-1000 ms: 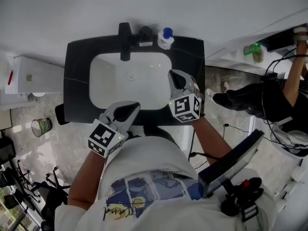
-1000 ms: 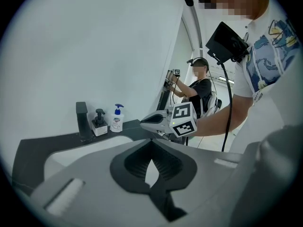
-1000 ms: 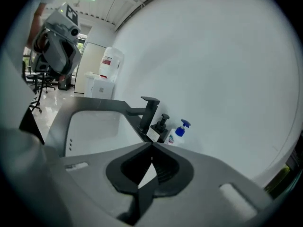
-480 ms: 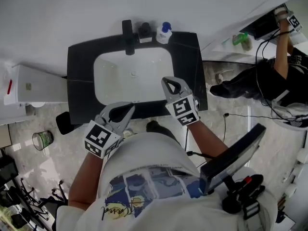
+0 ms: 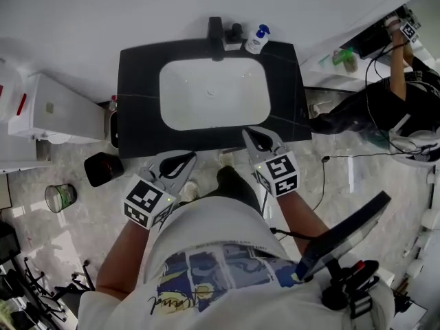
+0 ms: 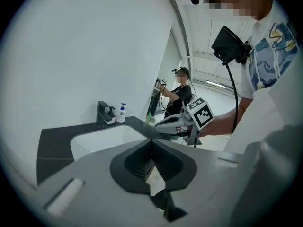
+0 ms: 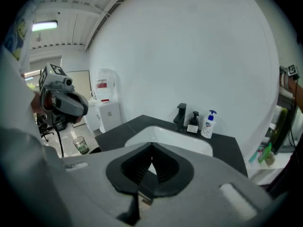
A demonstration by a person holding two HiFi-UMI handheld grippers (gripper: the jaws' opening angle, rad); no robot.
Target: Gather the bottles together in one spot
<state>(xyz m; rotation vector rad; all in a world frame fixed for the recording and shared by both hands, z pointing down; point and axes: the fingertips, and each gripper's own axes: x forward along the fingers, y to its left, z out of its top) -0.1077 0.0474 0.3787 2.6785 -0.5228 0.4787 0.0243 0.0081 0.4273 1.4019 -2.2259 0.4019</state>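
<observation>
At the worktop's [image 5: 137,74] back edge stand a white bottle [image 5: 258,40] and a dark bottle [image 5: 236,32]; the left gripper [image 5: 183,159] and right gripper [image 5: 251,135] hold their fingers closed, empty.

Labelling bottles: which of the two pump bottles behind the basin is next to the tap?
The small dark pump bottle, directly beside the black tap. The white bottle with the blue pump stands beyond it, farther from the tap.

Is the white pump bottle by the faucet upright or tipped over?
Upright: the white pump bottle stands on the counter, blue pump on top.
</observation>
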